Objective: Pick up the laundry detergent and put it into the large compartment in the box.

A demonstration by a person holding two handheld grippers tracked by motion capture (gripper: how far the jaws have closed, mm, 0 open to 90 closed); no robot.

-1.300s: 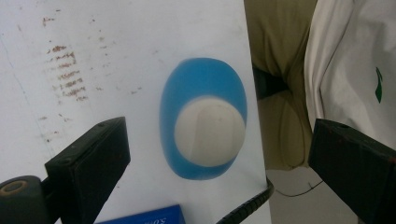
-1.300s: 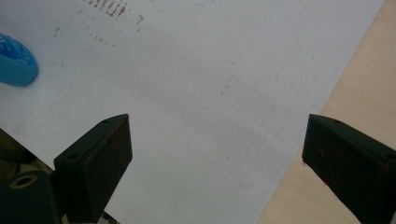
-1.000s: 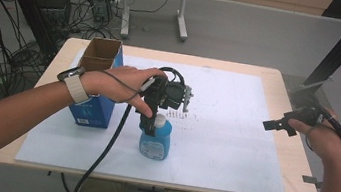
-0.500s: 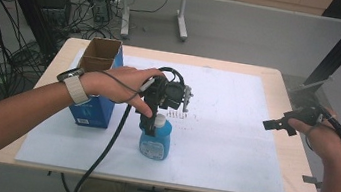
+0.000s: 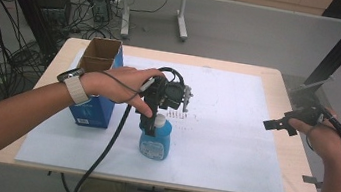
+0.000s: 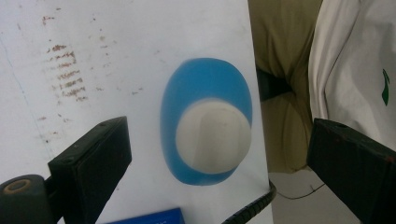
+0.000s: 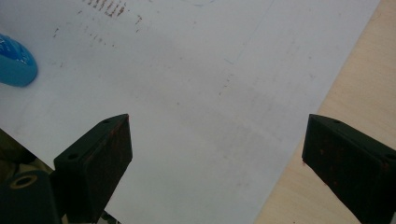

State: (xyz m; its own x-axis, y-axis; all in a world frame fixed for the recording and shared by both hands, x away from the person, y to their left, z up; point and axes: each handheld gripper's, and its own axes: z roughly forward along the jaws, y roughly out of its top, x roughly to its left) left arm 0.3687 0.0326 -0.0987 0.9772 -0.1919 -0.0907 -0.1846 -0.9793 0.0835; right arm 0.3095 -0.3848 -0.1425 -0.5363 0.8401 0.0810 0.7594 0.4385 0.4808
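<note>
— Left gripper point(image 5: 150, 122) hangs right over the blue bottle point(image 5: 155, 142) on the white sheet point(image 5: 233, 135), jaws spread wide either side of its white cap point(image 6: 214, 136). Anything changed?

— Hardly; it holds its place, so no grasp yet. Right gripper point(image 5: 275, 125) idles open, well apart.

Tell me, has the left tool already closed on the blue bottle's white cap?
No: in the left gripper view the left tool is open, its jaws wide apart on either side of the white cap without touching it.
</note>
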